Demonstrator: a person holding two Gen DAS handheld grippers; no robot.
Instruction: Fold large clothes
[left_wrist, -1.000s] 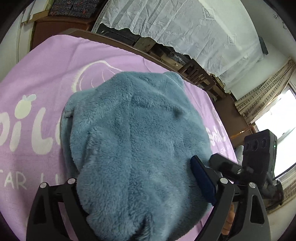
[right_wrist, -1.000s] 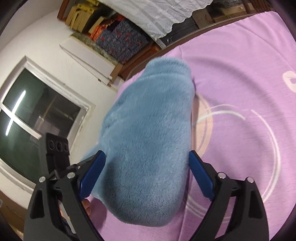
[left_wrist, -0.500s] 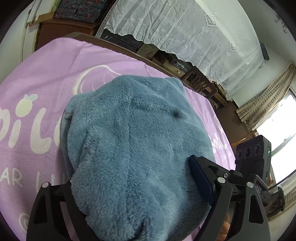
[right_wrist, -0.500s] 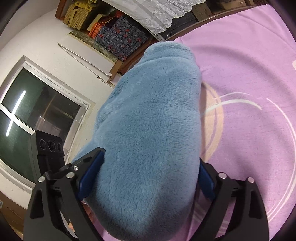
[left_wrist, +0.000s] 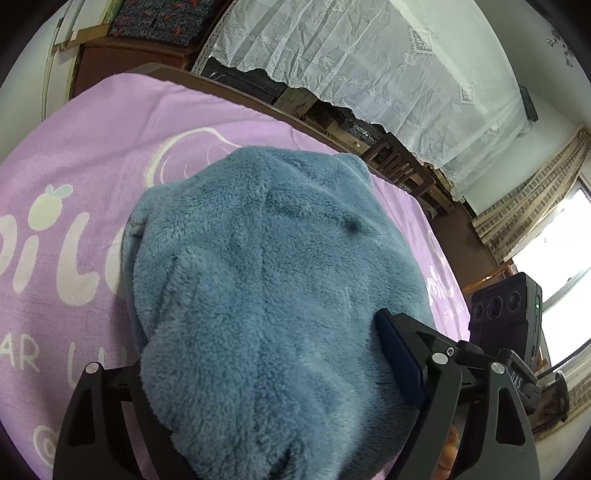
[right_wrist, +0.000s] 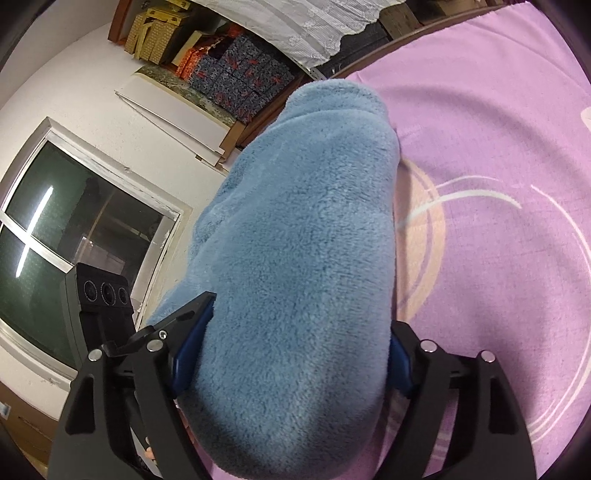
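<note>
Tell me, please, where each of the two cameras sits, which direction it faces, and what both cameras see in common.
Left wrist: sits on the left gripper, looks forward over the blue fleece garment on the purple blanket; its own fingers and the right gripper show.
Right wrist: sits on the right gripper, looks along the garment toward a window; its fingers and the left gripper show.
Shared: garment, blanket, lace curtain.
</note>
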